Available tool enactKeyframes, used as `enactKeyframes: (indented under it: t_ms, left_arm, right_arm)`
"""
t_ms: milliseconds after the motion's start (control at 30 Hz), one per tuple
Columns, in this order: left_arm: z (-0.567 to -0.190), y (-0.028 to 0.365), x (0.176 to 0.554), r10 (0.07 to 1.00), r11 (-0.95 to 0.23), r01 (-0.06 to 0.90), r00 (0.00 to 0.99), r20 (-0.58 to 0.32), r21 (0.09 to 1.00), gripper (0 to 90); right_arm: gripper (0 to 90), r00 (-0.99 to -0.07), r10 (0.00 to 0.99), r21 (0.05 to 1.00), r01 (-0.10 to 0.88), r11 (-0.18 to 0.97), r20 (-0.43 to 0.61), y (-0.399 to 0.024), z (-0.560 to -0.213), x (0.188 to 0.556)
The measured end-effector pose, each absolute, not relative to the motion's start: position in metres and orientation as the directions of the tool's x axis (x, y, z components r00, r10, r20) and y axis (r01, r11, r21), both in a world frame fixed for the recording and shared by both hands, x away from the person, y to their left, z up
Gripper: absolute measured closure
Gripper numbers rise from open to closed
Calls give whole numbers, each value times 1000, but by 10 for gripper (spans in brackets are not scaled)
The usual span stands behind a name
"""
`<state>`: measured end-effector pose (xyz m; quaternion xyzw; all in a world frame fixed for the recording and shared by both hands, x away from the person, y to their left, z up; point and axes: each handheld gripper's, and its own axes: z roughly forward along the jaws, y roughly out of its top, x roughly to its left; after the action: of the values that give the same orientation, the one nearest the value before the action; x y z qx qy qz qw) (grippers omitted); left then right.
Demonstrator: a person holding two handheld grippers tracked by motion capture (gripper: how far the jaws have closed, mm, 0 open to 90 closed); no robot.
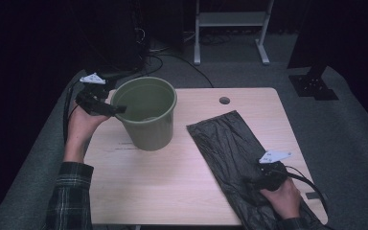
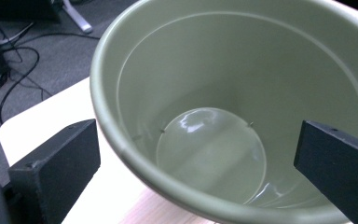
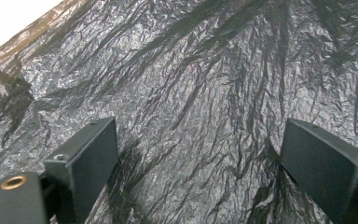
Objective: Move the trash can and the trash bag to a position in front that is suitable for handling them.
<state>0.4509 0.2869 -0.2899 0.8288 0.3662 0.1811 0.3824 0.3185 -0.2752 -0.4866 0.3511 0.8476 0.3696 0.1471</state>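
Light wood table point(image 1: 172, 191), dark room, grey carpet and a white stand's legs behind. Landmark: green bin point(image 1: 147, 112), upright, empty, at the table's back-left.

Left gripper point(image 1: 106, 106): at the bin's left rim, jaws wide apart and straddling the wall, one outside, one over the inside. Left gripper view confirms: rim runs between the two jaws, no clamp yet, can't tell if either jaw touches.

Black bag point(image 1: 230, 153): flat on the table right of the bin, well apart from it. Long axis runs diagonally, far end near the bin's right side, near end hanging off the table's front-right edge.

Right gripper point(image 1: 256, 184): low over the bag's near end, jaws fully spread, holding nothing. Right gripper view has crinkled plastic point(image 3: 191, 93) between and beyond the jaws; contact not clear.

Key relation: the bag lies directly under the right gripper, its length pointing away toward the bin. Likely next: pinch a fold here, then lift toward the bin while left steadies the rim. Risk: thin film slips, or both layers get pinched so the mouth won't open.
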Motion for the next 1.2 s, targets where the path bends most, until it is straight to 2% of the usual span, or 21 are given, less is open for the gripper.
enactKeyframes:
  t_ms: [233,533,1200]
  left_arm:
    - [-303,285,458,743,-468,494,669,23,733,0]
    - [-307,284,458,744,-462,497,668,15,735,0]
    - [-309,265,437,670,-475,457,742,-27,752,0]
  right_arm:
    - [96,-710,704,730,486,481,10,-275,-487,318]
    - [96,-710,704,730,486,481,10,-275,-487,318]
    - [96,-711,703,730,486,481,10,-275,-487,319]
